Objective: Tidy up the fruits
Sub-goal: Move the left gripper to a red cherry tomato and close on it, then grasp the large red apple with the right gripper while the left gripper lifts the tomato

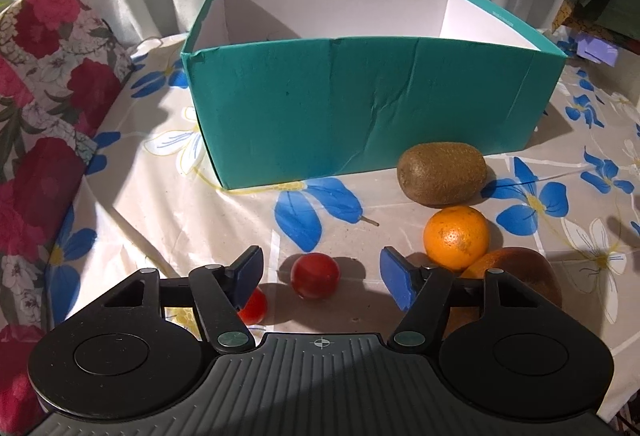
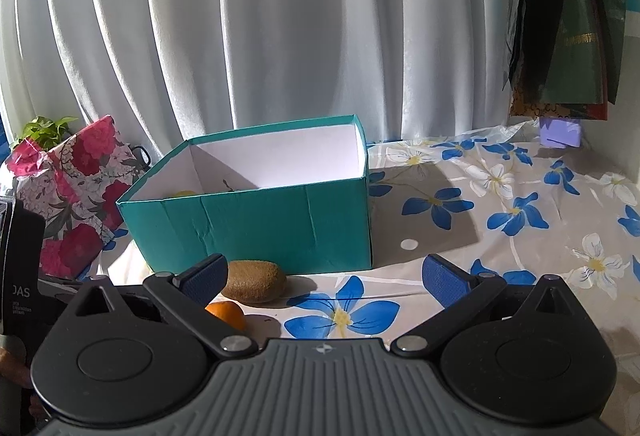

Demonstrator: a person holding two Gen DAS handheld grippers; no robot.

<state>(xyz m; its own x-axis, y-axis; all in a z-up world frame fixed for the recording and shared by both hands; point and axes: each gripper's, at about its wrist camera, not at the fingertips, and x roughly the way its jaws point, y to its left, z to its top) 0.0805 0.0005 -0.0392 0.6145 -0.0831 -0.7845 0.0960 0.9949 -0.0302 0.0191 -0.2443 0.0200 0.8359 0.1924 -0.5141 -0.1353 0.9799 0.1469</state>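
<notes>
Item: red cherry tomato (image 1: 315,275), resting on the floral worktop (image 1: 224,220), lying dead ahead between the left claw (image 1: 321,268)'s spread pads, untouched; round, no long axis. Left claw is sitting nearer; right claw (image 2: 322,270) is hovering spread and empty. Teal box (image 1: 360,108) is standing beyond; kiwi (image 1: 442,174) and orange (image 1: 456,237) are lying rightward. White curtain (image 2: 280,36) is backing the room.

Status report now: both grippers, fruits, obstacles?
Left gripper open around small red tomato. Right gripper open, empty. Brown kiwi, orange outside teal cardboard box.
</notes>
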